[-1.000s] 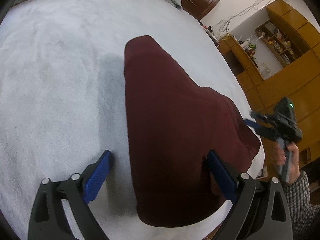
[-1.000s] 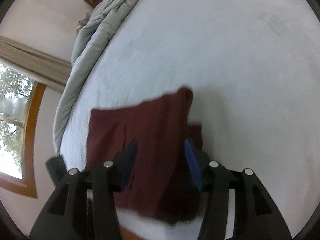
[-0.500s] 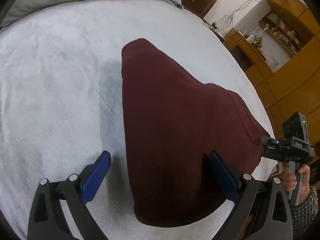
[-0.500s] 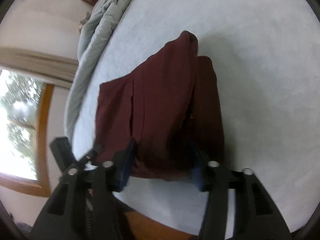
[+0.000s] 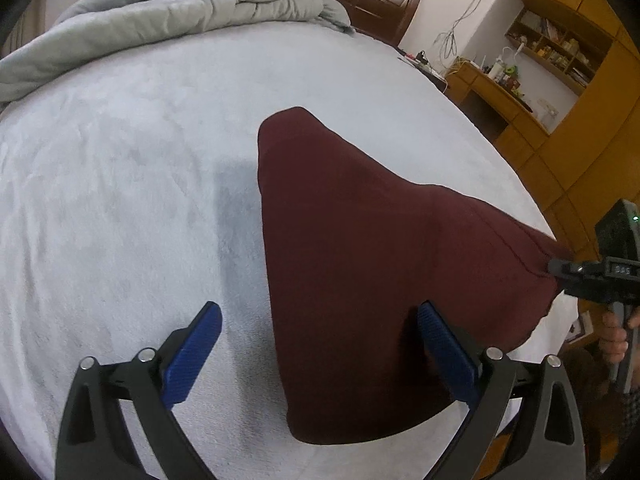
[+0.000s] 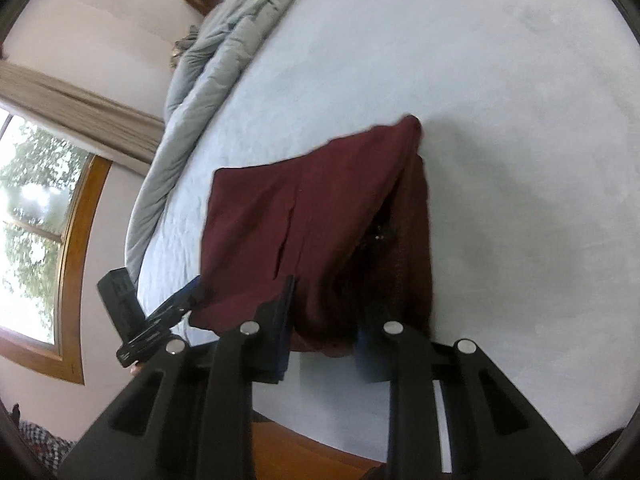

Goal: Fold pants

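The dark red pants [image 5: 360,264] lie folded on the white bed [image 5: 120,200] near its front edge. My left gripper [image 5: 320,344] is open, its right pad [image 5: 444,348] over the pants' near part, its left pad over the sheet. In the right wrist view the pants [image 6: 304,232] have one layer lifted like a tent. My right gripper [image 6: 324,332] has its jaws around the near edge of the pants, with a gap between the pads. It shows in the left wrist view [image 5: 560,270] at the pants' right corner.
A grey duvet [image 5: 180,12] is bunched at the head of the bed. A dark headboard [image 5: 372,4] and wooden shelves and cabinets [image 5: 560,80] stand to the right. A window [image 6: 36,216] with a curtain is on the far side. The bed's front edge is close.
My right gripper has gone from beside the bed to the pants' right corner, and that corner now stands pulled up and out. My left gripper has stayed open and tilted up slightly.
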{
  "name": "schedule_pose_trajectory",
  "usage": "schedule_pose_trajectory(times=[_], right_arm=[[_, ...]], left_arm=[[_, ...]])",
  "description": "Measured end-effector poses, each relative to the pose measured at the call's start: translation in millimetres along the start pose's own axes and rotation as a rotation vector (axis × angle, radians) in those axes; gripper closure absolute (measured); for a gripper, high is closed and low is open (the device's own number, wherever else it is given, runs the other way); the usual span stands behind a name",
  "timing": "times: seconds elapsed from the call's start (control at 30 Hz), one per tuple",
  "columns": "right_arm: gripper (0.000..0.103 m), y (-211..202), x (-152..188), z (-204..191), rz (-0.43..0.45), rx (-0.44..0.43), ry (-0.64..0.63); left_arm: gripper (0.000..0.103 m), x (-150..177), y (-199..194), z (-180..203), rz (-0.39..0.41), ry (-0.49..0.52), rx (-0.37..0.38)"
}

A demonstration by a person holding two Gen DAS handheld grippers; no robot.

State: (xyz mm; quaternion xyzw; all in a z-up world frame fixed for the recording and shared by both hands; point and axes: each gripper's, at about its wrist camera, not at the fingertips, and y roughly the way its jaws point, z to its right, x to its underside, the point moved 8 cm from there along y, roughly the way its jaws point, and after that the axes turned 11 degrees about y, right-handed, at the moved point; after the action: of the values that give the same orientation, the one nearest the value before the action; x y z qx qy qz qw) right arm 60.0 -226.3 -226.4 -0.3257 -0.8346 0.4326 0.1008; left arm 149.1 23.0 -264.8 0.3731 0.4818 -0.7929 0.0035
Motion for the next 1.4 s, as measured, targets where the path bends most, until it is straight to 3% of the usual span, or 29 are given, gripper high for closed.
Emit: schedule_pose_trajectory(times=[0.1, 0.23, 0.37, 0.6, 0.77, 0.8, 0.87, 0.9, 1.1, 1.2, 1.27, 1.33, 1.4], right_arm=[[0.08, 20.7, 9.2, 12.9, -0.023, 0.073, -0.02], [0.079, 29.9, 13.9, 24.0, -0.01, 0.046, 0.032], [0.079, 28.9, 14.9, 17.6, -0.006, 0.067, -0.001], [0.077, 28.1, 16.3, 16.7, -0.005, 0.076, -0.006], [0.077, 29.0, 15.3, 18.0, -0.01, 0.056, 0.01], [0.077, 29.2, 14.9, 17.7, -0.011, 0.055, 0.01], [0.077, 27.5, 13.8, 18.9, -0.014, 0.048, 0.015], [0.077, 26.3, 13.2, 18.8, -0.014, 0.044, 0.017], [0.077, 14.0, 12.4, 3.8, -0.01, 0.008, 0.006], [0.077, 9.7, 14.1, -6.8, -0.013, -0.008, -0.015], [0.077, 13.0, 16.8, -3.8, -0.028, 0.019, -0.03], [0.077, 28.4, 22.3, 8.3, -0.072, 0.067, -0.02], [0.076, 38.1, 23.6, 19.5, -0.077, 0.06, 0.015]], left_arm=[[0.004, -0.7, -1.3, 1.6, 0.003, 0.01, -0.003], [0.004, 0.1, -4.2, -0.2, 0.008, 0.02, -0.006], [0.004, 0.4, -1.2, -0.8, -0.003, 0.017, 0.013], [0.004, 14.4, 19.1, -16.2, -0.125, -0.162, 0.18], [0.005, 20.6, 29.5, -19.5, -0.159, -0.273, 0.315], [0.006, 20.6, 29.9, -20.8, -0.151, -0.286, 0.327], [0.033, 20.6, 29.7, -20.3, -0.128, -0.312, 0.378], [0.039, 21.6, 29.6, -20.7, -0.128, -0.325, 0.393], [0.062, 17.3, 16.8, -19.0, -0.069, -0.274, 0.375], [0.066, 19.1, -2.9, -18.4, -0.032, -0.286, 0.406], [0.066, 25.8, -2.4, -9.5, -0.062, -0.281, 0.393], [0.065, 40.1, 16.1, -14.5, -0.14, -0.287, 0.349], [0.064, 40.4, 22.3, -17.5, -0.155, -0.316, 0.378]])
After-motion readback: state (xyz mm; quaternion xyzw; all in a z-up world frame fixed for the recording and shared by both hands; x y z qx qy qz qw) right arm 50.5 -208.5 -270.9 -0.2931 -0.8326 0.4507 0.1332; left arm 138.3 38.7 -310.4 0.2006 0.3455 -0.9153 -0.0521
